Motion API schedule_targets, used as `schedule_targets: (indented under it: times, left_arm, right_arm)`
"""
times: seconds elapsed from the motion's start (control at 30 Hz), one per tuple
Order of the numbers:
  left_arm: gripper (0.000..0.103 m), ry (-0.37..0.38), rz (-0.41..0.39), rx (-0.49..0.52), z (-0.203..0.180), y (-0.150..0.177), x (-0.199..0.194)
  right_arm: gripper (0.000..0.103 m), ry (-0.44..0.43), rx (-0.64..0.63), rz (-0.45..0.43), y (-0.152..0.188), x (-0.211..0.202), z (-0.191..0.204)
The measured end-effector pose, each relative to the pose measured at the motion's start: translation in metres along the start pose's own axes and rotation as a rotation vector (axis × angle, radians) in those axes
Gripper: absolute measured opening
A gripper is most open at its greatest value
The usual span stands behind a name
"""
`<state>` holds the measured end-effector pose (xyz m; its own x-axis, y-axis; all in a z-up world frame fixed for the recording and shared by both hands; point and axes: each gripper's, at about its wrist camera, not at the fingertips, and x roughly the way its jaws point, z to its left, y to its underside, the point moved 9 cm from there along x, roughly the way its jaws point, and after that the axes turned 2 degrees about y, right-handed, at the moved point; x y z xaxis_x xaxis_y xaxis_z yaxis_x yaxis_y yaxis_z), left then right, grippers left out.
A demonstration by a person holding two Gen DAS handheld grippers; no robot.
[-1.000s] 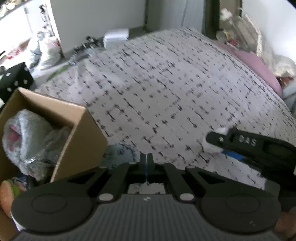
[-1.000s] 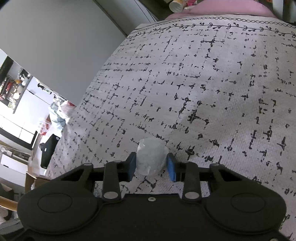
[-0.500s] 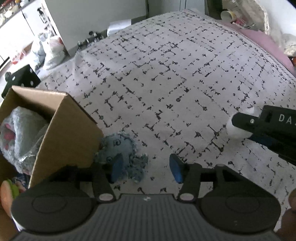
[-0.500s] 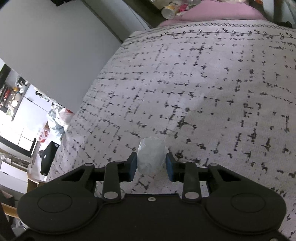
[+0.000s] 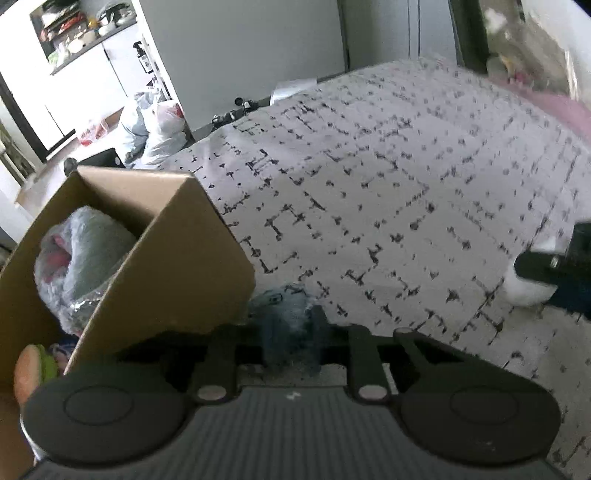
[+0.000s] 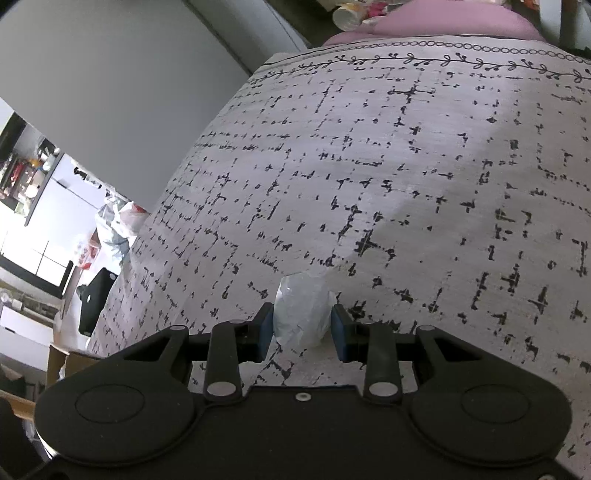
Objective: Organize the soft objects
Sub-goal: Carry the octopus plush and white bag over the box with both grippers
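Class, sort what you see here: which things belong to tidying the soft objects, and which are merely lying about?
Belongs to the job:
blue plush toy
white soft ball
cardboard box
grey plush in the box

Lying about:
paper cup
plastic bags
pink pillow

Both wrist views look forward and down, close over the same patterned bedspread, the left beside the cardboard box.

Motion blur smears the blue plush, hiding the left tongs' tips.
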<state>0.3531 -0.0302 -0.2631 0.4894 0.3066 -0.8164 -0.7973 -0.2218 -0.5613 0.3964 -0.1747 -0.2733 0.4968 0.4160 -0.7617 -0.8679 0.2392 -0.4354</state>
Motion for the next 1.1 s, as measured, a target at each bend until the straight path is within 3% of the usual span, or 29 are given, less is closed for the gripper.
schedule_targets:
  times: [0.23,0.6,0.8,1.1]
  left_arm:
    - [0.001,0.103,-0.026,-0.067,0.01,-0.01,-0.027]
    - [0.001,0.262,-0.094,-0.066,0.02,-0.031,-0.087]
    - [0.001,0.292,-0.097,-0.051,0.029,-0.033,-0.108]
    - [0.001,0.362,-0.103,-0.029,0.043,-0.037,-0.128]
  right_arm:
    - [0.033,0.006,-0.007,-0.006,0.004,-0.011,0.001]
    - [0.033,0.052,-0.041,-0.072,0.014,-0.055,0.012]
    - [0.033,0.103,-0.125,-0.149,0.014,-0.088,0.025]
    - [0.033,0.136,-0.075,-0.216,0.029,-0.132,0.023]
